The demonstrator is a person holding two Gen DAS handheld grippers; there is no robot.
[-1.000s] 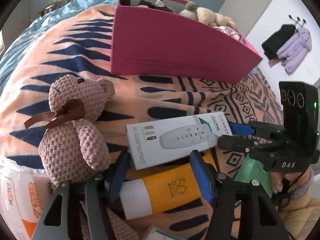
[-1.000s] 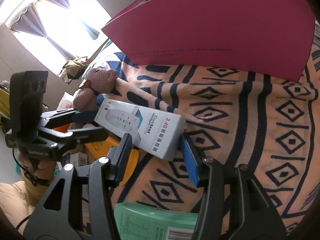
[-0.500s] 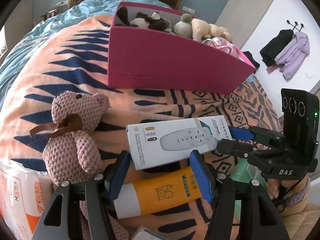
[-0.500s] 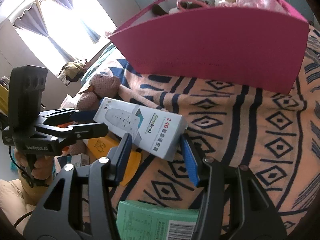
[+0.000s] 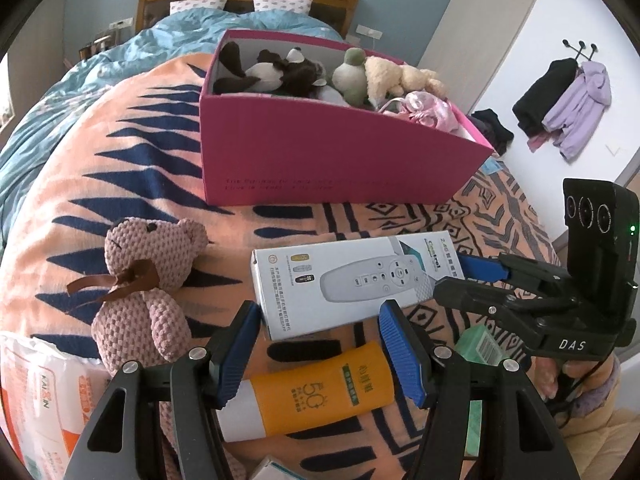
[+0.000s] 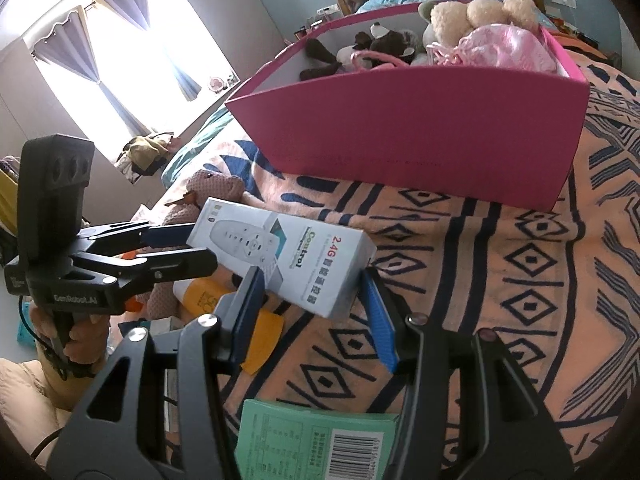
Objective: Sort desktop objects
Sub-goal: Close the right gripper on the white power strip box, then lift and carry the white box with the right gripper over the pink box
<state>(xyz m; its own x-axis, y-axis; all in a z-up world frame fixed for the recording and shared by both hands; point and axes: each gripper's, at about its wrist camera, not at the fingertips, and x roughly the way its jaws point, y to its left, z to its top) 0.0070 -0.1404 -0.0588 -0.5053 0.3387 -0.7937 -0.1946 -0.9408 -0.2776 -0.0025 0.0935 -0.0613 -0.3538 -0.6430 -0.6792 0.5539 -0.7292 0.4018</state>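
A white remote-control box (image 5: 344,284) is held in the air above the bedspread. My left gripper (image 5: 320,324) is shut on its near long edge. My right gripper (image 6: 316,296) is shut on its end (image 6: 312,272); in the left wrist view the right gripper (image 5: 460,276) comes in from the right. An orange sunscreen tube (image 5: 316,392) lies below the box. A pink knitted teddy bear (image 5: 140,284) lies to the left. The pink box (image 5: 328,160) holding several plush toys stands beyond.
A green carton (image 6: 316,444) lies under my right gripper. A white tissue pack (image 5: 44,396) sits at the lower left of the left wrist view. The patterned orange bedspread (image 6: 500,280) covers the bed. Coats hang on the far wall (image 5: 568,96).
Both grippers have lifted the remote-control box upward off the tube. The pink box's inside has come into view.
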